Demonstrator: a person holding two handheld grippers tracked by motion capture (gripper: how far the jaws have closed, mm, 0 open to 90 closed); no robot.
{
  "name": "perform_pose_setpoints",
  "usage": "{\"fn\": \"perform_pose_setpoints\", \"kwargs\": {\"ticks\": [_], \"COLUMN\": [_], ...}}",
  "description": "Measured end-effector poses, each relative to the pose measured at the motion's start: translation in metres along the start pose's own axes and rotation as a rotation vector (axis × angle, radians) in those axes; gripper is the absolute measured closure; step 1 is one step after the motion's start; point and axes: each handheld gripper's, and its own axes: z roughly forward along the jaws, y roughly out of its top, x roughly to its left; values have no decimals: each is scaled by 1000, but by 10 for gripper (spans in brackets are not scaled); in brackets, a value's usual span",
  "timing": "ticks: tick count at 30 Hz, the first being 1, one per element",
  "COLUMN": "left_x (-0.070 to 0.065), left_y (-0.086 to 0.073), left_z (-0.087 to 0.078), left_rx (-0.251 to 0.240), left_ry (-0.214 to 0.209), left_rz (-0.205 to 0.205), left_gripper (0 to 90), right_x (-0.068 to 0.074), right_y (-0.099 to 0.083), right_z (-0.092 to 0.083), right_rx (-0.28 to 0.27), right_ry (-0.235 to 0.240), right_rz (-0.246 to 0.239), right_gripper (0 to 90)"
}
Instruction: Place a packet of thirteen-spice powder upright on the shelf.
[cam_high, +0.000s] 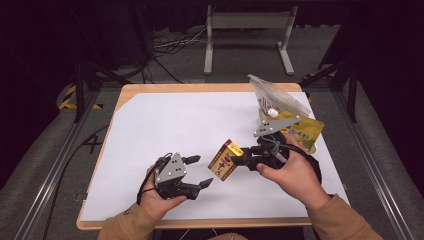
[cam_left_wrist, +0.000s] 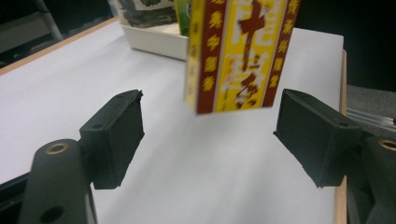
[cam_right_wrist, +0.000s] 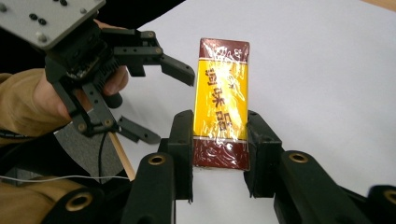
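A yellow and dark red box (cam_high: 225, 160) with red lettering hangs tilted just above the white sheet. My right gripper (cam_high: 239, 161) is shut on it, both pads pressed against its long sides near one end (cam_right_wrist: 219, 133). My left gripper (cam_high: 200, 171) stands open to the left of the box, its jaws wide apart and pointing toward it. From the left gripper view the box (cam_left_wrist: 240, 51) hangs beyond and between the two pads (cam_left_wrist: 114, 135), touching neither.
A clear plastic bag (cam_high: 274, 97) and a yellow-green pack (cam_high: 305, 131) lie at the table's right rear, behind my right hand. The white sheet (cam_high: 165, 125) covers most of the wooden table (cam_high: 150, 89). Metal frame legs (cam_high: 247, 37) stand on the floor beyond.
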Motion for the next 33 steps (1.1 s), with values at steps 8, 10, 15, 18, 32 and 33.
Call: {"fn": "perform_pose_setpoints", "kwargs": {"ticks": [8, 10, 15, 18, 32, 33], "left_x": [8, 11, 16, 18, 28, 28], "left_y": [-5, -7, -10, -13, -26, -27], "left_z": [-11, -15, -23, -27, -47, -48], "left_rx": [-1, 2, 6, 6, 30, 31], "left_ry": [37, 47, 70, 86, 155, 158], "left_rz": [-26, -39, -56, -69, -110, -114], "left_gripper": [245, 246, 246, 246, 247, 246], "right_x": [-6, -8, -14, -19, -37, -38], "right_y": [3, 4, 5, 5, 8, 8], "right_z": [-19, -24, -35, -41, -63, -65], "right_rx": [17, 21, 37, 44, 86, 96], "right_ry": [-35, -41, -62, -69, -72, -74], "right_rz": [-23, -24, -43, -50, -113, -128], "right_gripper": [680, 680, 681, 680, 680, 680]}}
